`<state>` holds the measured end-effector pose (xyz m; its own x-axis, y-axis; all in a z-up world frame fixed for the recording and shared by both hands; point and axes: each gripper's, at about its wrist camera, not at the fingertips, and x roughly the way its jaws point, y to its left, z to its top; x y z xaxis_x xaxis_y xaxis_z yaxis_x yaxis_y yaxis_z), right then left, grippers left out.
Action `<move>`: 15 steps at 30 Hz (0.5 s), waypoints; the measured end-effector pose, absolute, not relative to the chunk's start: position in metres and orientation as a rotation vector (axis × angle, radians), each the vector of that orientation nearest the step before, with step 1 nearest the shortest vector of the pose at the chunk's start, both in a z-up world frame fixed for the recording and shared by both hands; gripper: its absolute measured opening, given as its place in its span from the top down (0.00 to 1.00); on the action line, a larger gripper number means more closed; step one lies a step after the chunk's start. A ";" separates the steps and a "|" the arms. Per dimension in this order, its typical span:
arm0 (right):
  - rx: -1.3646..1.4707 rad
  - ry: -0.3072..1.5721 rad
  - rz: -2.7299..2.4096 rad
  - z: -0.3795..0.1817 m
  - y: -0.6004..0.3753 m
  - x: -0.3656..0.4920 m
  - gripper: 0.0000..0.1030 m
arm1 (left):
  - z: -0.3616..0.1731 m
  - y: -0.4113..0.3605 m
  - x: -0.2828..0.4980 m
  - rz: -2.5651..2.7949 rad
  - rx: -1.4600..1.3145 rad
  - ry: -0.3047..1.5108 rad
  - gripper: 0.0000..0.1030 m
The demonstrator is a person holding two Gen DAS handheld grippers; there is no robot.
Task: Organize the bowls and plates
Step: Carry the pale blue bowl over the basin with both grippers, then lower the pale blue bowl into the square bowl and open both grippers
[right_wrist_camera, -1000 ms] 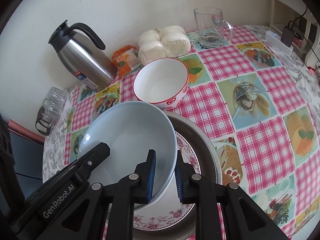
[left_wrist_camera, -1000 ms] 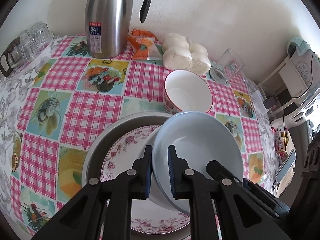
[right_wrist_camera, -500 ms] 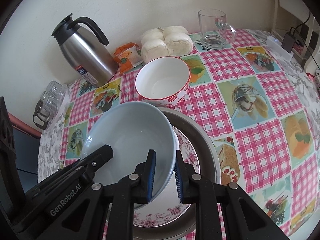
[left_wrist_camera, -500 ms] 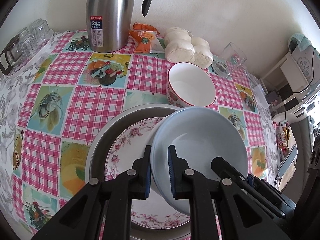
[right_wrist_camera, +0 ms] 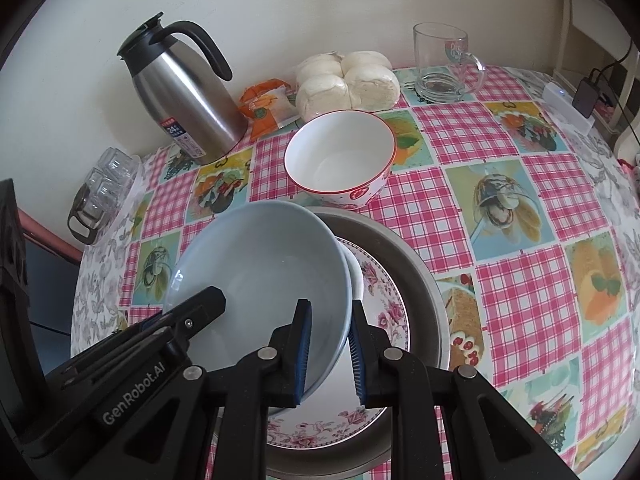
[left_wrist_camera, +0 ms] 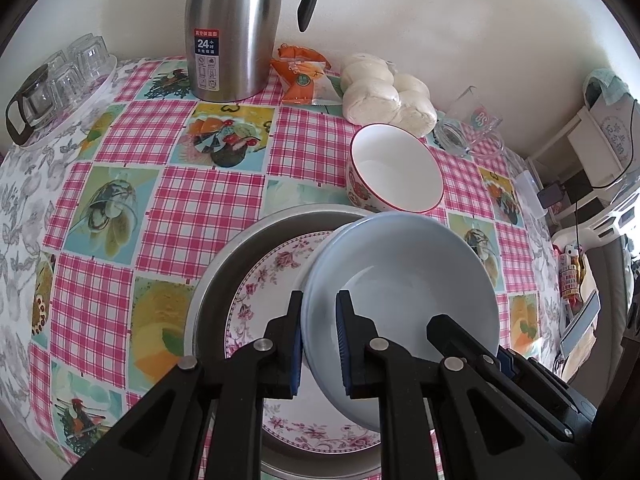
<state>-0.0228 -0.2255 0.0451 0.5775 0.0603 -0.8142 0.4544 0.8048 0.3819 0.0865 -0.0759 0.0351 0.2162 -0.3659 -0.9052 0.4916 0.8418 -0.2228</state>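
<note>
Now blue bowl (left_wrist_camera: 404,280) rim between both hand-held grippers

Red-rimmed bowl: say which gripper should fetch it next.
Neither is free: left gripper and right gripper both clamp the blue bowl. Afterwards probably the right; the red-rimmed bowl lies ahead of it.

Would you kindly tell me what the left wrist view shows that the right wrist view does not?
Only the left wrist view shows the shelving with appliances beyond the table's far side. Only the right wrist view shows the white power strip on the tablecloth. Both show the blue bowl gripped by the left gripper and right gripper over the floral plate, plus the red-rimmed bowl and steel carafe.
</note>
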 end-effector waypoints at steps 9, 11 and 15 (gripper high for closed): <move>0.592 0.930 -0.277 0.044 -0.230 -0.022 0.78 | 0.036 -0.080 0.086 -0.600 0.129 1.202 0.84; 0.592 0.930 -0.279 0.044 -0.230 -0.022 0.78 | 0.037 -0.080 0.085 -0.593 0.144 1.192 0.84; 0.598 0.920 -0.279 0.046 -0.232 -0.023 0.78 | 0.036 -0.080 0.085 -0.585 0.164 1.184 0.84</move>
<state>-0.0230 -0.2316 0.0456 0.5855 0.0240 -0.8103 0.4699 0.8045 0.3634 0.0846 -0.0803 0.0363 0.2492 -0.3432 -0.9056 0.5107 0.8411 -0.1782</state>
